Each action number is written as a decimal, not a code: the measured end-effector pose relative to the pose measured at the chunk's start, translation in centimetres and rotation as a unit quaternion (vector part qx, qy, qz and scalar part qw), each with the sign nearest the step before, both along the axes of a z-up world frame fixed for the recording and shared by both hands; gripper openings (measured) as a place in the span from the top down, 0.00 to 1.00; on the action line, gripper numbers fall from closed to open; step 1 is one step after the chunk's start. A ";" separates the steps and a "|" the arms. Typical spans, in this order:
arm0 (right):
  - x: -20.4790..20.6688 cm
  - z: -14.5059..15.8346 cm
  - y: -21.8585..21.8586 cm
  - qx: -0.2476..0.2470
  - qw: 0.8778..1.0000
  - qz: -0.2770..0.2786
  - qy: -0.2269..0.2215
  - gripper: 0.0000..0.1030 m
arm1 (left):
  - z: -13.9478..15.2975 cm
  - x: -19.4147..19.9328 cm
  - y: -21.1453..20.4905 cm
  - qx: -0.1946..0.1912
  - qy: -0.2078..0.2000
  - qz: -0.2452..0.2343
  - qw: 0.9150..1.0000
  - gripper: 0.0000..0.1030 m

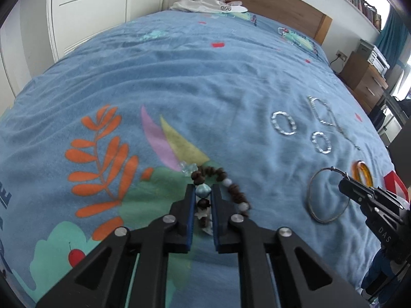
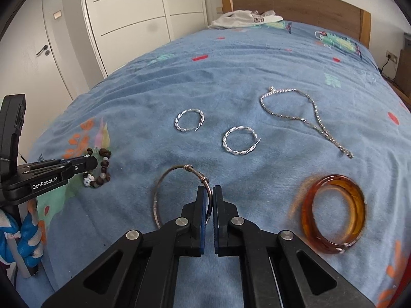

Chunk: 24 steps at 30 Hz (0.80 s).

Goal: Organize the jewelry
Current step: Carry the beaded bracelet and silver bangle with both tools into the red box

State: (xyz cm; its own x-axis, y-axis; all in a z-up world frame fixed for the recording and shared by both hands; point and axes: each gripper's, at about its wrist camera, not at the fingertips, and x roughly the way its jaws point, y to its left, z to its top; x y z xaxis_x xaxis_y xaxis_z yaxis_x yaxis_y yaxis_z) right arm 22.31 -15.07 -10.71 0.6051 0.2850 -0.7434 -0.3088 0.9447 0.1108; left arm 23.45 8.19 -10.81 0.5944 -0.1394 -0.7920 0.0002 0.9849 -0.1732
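My left gripper [image 1: 203, 188] is shut on a brown beaded bracelet [image 1: 232, 188] with pale blue and white beads, on the blue bedspread. It also shows at the left of the right wrist view [image 2: 101, 168]. My right gripper [image 2: 209, 188] is shut on a thin silver wire bangle [image 2: 164, 187], which also shows in the left wrist view [image 1: 312, 195]. Two twisted silver hoops [image 2: 189, 120] [image 2: 240, 140] and a silver chain [image 2: 303, 118] lie beyond. Amber bangles [image 2: 336, 215] lie at the right.
The blue patterned bedspread [image 2: 231, 71] covers the bed. White clothes [image 2: 244, 18] lie by the wooden headboard [image 2: 295, 2]. White wardrobe doors [image 2: 133, 18] stand at the left. A wooden dresser [image 1: 364, 77] stands at the bed's right side.
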 end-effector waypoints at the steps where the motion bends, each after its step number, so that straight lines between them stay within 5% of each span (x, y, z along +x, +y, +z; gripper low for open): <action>1: -0.4 0.4 -0.2 0.000 1.000 -0.002 -0.005 0.96 | 0.4 -0.2 -0.3 0.000 -0.003 -0.003 1.000 0.90; 14: -5.1 6.3 -6.2 -0.003 0.997 -0.055 -0.053 0.97 | 6.7 -2.3 -5.7 -0.009 -0.049 -0.052 0.997 0.90; 24: -9.8 11.0 -15.2 -0.027 0.988 -0.121 -0.090 0.97 | 12.4 -4.1 -16.8 -0.040 -0.084 -0.148 0.985 0.90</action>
